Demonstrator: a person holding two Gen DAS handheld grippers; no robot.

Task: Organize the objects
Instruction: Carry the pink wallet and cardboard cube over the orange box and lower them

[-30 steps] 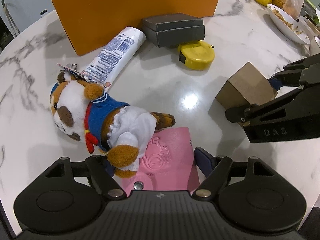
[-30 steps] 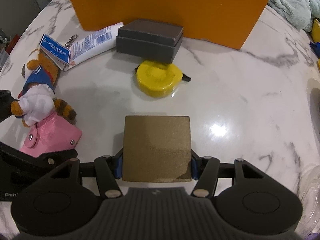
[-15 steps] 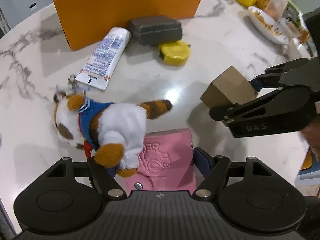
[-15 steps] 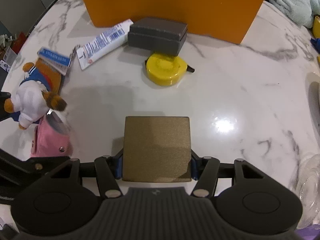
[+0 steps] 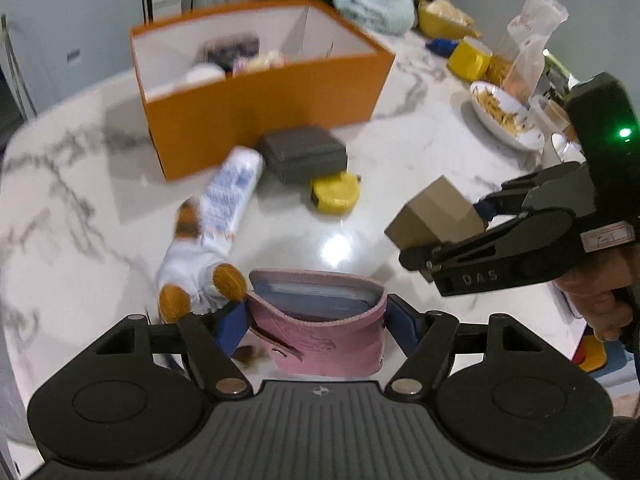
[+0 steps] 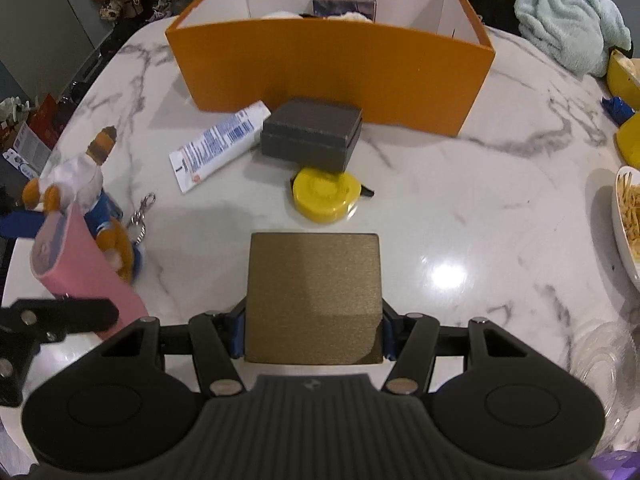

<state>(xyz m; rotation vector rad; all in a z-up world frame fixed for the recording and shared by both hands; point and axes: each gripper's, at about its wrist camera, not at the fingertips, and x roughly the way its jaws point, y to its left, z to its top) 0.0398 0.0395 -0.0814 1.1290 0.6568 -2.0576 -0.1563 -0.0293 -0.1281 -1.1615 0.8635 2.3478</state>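
Note:
My left gripper (image 5: 316, 320) is shut on a pink pouch (image 5: 324, 328) and holds it above the marble table (image 5: 400, 184); a plush toy (image 5: 192, 272) hangs from it at the left. The pouch (image 6: 84, 276) and plush toy (image 6: 84, 184) also show in the right wrist view. My right gripper (image 6: 312, 328) is shut on a brown cube box (image 6: 314, 296), lifted off the table; the box (image 5: 436, 216) shows at the right of the left wrist view. The open orange box (image 6: 332, 56) stands at the back with several items inside.
A toothpaste tube (image 6: 220, 144), a dark grey case (image 6: 312, 134) and a yellow tape measure (image 6: 324, 194) lie in front of the orange box. A bowl of food (image 5: 504, 116) and a plastic bag (image 5: 528, 40) are at the right. A light blue towel (image 6: 568, 16) lies behind.
Both grippers have risen with their loads, so the inside of the orange box now shows. The pink pouch has tipped upright and the plush toy has swung down and left.

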